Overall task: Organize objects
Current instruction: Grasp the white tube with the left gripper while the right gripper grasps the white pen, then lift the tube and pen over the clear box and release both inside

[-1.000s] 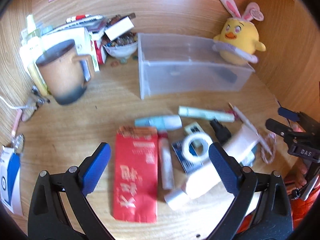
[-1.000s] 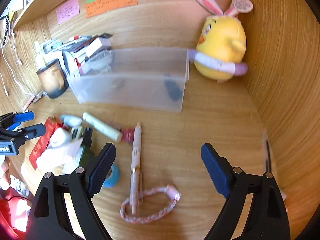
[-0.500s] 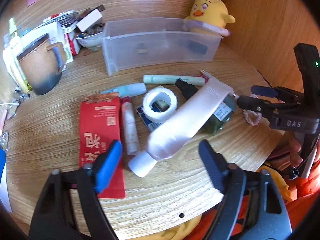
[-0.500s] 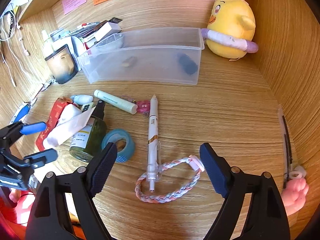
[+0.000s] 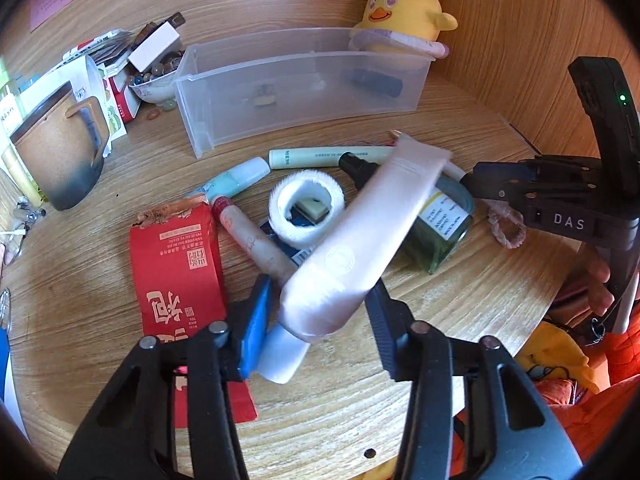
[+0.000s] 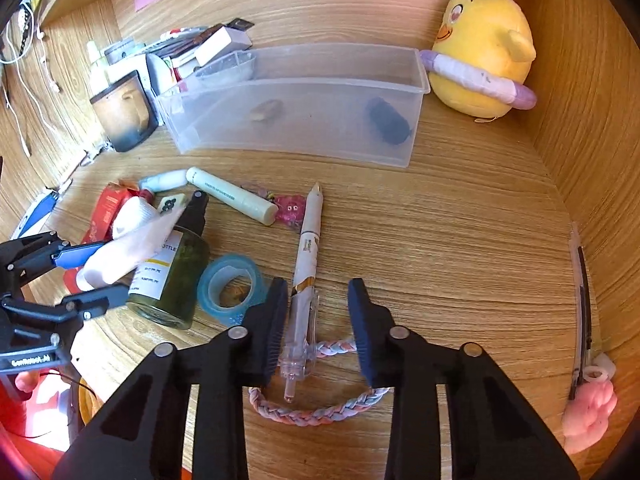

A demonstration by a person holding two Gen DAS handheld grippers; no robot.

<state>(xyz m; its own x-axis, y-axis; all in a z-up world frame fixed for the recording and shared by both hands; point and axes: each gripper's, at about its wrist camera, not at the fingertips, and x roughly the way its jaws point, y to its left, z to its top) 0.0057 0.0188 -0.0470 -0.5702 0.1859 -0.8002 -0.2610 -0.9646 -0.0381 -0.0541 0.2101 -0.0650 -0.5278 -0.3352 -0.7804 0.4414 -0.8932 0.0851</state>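
My left gripper [image 5: 320, 320] is closing on the white tube [image 5: 360, 232], which leans across the green bottle [image 5: 440, 232]. Its pads touch the tube near the cap end, as the right wrist view also shows around the left gripper [image 6: 108, 270]. My right gripper [image 6: 316, 320] is closing around the white pen [image 6: 308, 240]. The pen lies between the jaws beside the left pad, and a gap remains at the right pad. A braided cord [image 6: 316, 416] loops under the pen's tip. The clear bin [image 6: 288, 128] stands behind with two small items inside.
A white tape roll [image 5: 306, 208], a red packet [image 5: 176, 264], a lip balm and a pale green stick [image 5: 320, 157] lie around the tube. Blue tape [image 6: 232, 288] sits left of the pen. A mug [image 5: 60, 152] and a plush chick [image 5: 400, 4] stand at the back.
Both grippers' jaws have narrowed a lot. The left has come down around the white tube's lower end. The right has sunk over the pen, which now lies between its jaws.
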